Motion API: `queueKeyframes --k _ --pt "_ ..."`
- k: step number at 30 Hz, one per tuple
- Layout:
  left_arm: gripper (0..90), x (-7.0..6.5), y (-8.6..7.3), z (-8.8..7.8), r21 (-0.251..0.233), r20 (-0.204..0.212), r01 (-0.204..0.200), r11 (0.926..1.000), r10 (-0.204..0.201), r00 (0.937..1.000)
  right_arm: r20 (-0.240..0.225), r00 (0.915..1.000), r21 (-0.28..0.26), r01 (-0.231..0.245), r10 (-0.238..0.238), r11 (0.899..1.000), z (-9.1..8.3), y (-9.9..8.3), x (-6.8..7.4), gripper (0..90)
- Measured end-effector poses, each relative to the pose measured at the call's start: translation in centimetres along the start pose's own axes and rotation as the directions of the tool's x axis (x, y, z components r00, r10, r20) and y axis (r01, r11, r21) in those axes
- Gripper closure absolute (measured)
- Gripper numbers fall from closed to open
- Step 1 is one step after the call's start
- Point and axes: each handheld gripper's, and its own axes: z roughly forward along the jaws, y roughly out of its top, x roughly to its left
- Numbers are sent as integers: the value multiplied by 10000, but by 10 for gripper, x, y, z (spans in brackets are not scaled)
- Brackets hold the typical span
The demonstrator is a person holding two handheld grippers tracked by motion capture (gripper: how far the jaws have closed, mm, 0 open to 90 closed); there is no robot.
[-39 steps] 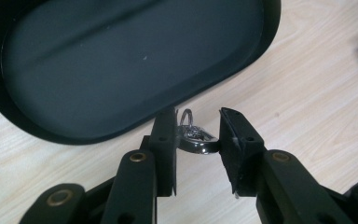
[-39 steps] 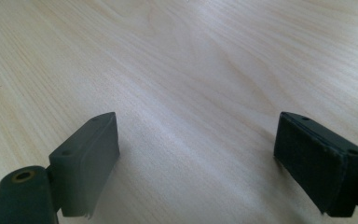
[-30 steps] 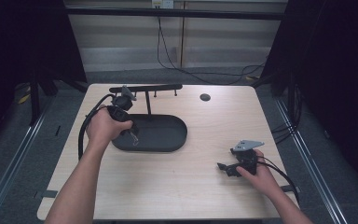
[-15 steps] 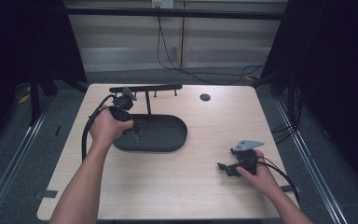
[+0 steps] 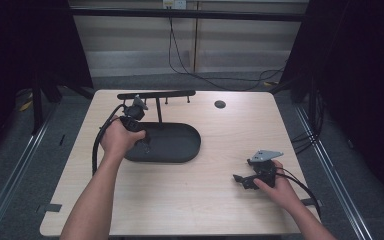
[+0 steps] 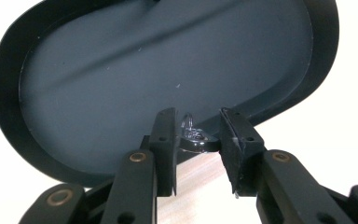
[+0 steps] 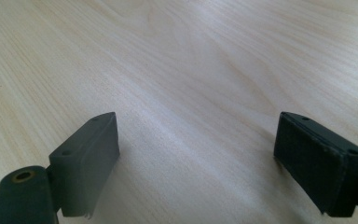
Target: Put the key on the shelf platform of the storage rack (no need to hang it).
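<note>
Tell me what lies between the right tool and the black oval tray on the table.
In the high view, only bare light wooden tabletop lies between the right tool and the black oval tray; nothing stands there.

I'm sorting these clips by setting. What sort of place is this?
Most likely a lab recording station, not a home: a bare wooden table with dark curtains on both sides, cables along the back wall, and a person working with a handheld left tool over a black oval tray.
</note>
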Motion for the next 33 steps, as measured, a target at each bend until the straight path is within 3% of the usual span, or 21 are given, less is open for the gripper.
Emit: queueKeyframes --k 18,33 --pt "678 5 -6 19 -107 -181 45 9999 -47 9998 10 10000 20 -24 24 10000 0 0 0 136" --pt "678 8 -11 28 -232 -258 349 9991 -355 9990 -4 10000 19 -28 28 10000 0 0 0 136"
